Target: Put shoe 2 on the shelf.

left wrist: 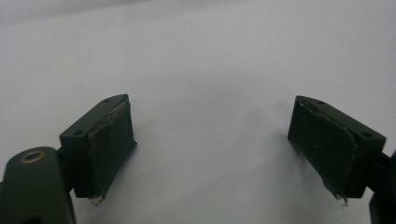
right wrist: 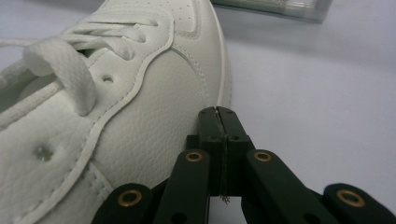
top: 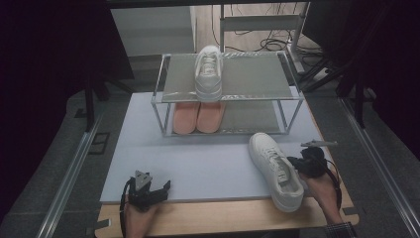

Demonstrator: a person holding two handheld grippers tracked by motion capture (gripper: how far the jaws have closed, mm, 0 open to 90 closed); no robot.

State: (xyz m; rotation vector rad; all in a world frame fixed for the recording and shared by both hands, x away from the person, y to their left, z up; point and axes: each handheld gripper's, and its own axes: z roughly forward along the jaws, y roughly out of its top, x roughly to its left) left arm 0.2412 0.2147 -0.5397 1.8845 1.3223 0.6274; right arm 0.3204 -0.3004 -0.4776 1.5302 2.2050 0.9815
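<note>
One white sneaker (top: 276, 170) on grey mat (top: 198, 163), table (top: 223, 220).

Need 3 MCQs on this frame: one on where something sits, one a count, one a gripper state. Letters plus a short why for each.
1. Where does the pink pair sit?
A. rack's top shelf
B. rack's lower shelf
C. table, in front of the rack

2. How many white sneakers show in the high view?
A. one
B. two
C. three

3. How do the right gripper's jaws stand?
A. wide open
B. shut on a lace
C. shut, holding nothing

Key:
1 B: the pair lies under the top shelf of the rack.
2 B: one white sneaker on the top shelf, one white sneaker on the table.
3 C: in the right gripper view the right gripper has its jaws pressed together beside the shoe's side, nothing between them.
</note>
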